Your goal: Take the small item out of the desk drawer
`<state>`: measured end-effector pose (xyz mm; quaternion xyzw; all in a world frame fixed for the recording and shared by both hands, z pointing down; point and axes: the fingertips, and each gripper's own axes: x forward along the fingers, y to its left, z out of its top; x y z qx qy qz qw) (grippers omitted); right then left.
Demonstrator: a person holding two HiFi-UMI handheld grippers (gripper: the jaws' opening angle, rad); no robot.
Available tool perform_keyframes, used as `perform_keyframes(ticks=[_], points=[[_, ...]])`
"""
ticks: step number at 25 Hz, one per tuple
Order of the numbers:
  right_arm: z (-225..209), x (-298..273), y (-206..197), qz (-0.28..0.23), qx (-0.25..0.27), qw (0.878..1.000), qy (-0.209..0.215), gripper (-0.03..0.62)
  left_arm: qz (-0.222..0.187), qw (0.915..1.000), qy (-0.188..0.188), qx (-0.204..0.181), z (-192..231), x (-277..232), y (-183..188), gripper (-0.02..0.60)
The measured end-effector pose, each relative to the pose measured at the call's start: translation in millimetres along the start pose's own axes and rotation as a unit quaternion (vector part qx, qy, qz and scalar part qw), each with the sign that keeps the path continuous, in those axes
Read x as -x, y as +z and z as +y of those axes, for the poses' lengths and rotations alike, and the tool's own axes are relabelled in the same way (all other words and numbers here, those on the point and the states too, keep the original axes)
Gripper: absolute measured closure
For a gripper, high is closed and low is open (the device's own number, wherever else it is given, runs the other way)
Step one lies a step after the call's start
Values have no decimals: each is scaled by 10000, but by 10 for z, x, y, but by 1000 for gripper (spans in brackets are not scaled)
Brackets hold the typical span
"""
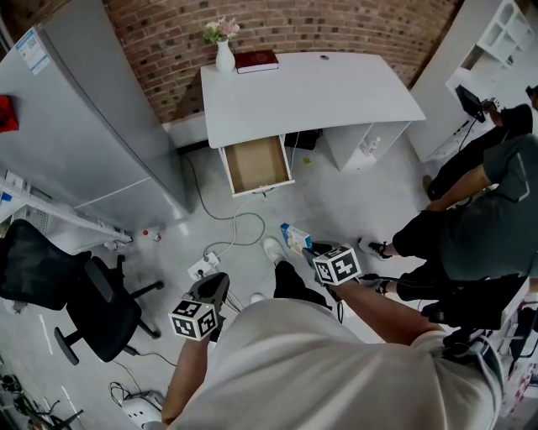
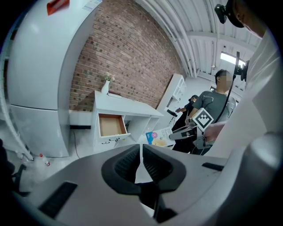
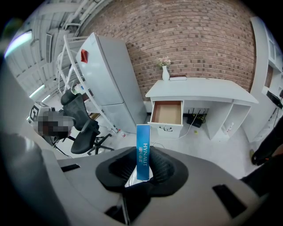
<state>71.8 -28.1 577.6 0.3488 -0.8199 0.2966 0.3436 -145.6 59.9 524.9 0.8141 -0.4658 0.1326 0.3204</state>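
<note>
Item: blue box [image 3: 143,150], narrow, with white lettering down its spine. It stands on edge between the jaws of the right gripper, and its upper part projects past the jaw tips. It is out of the drawer and well apart from it.
Right gripper [image 3: 142,164]: closed on the blue box, with both ribbed pads pressing on its flat faces. It is held above the floor, pointing down and toward the desk.
Left gripper [image 2: 141,154]: jaws together with only a thin slit between the pads and nothing between them. It is held to the left of the right gripper. The right gripper and the box lie ahead of it and to its right.
Drawer [image 3: 168,112]: pulled out, its brown inside facing up. It lies straight ahead of the right gripper, just past the top edge of the box in the right gripper view.
Desk [image 1: 311,92]: white, set against the brick wall [image 1: 277,25]. The drawer hangs under its left end as seen from the grippers.
Desk top: a white vase [image 1: 224,57] with flowers and a red book [image 1: 256,60] sit side by side at the far left corner.
Refrigerator [image 1: 92,126]: tall and grey-white, ahead and to the left of both grippers, beside the desk.
Office chair [image 1: 92,302]: black, to the left of the left gripper.
Floor: a white cable [image 1: 239,228] loops between the drawer and the grippers. A power strip [image 1: 204,269] lies just ahead of the left gripper.
Bystander [image 1: 479,218]: a person in dark clothes to the right of the right gripper.
</note>
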Motion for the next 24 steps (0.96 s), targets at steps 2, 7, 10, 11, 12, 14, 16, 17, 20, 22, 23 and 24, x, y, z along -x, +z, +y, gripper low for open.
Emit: perform_keyframes(ticks=[2, 7, 10, 11, 12, 14, 16, 17, 20, 22, 23, 24], points=[[-10, 11, -2, -6, -22, 10000, 9, 484, 12, 10000, -14, 1, -13, -27, 1, 548], [-58, 3, 2, 25, -31, 10000, -3, 484, 37, 10000, -36, -6, -14, -76, 33, 548], [-79, -12, 32, 23, -35, 10000, -7, 484, 55, 10000, -44, 1, -5, -97, 44, 549], [-80, -18, 47, 24, -37, 10000, -3, 484, 62, 10000, -43, 6, 2, -99, 49, 548], [-76, -21, 66, 24, -41, 10000, 2, 484, 66, 10000, -42, 12, 11, -100, 55, 548], [-62, -19, 114, 12, -53, 10000, 16, 484, 64, 10000, -37, 13, 29, -101, 71, 548], [-77, -36, 122, 16, -43, 10000, 16, 484, 61, 10000, -32, 11, 37, -109, 81, 548], [-88, -51, 114, 29, -38, 10000, 19, 484, 61, 10000, -27, 14, 42, -113, 85, 548], [-94, -85, 124, 60, -30, 10000, 30, 484, 52, 10000, -12, 35, 69, -121, 99, 549], [-87, -98, 137, 71, -24, 10000, 34, 484, 54, 10000, -10, 50, 84, -119, 99, 548], [-83, -106, 142, 75, -24, 10000, 37, 484, 57, 10000, -9, 56, 91, -118, 98, 548], [-80, -113, 147, 78, -26, 10000, 39, 484, 60, 10000, -9, 62, 98, -117, 96, 548]])
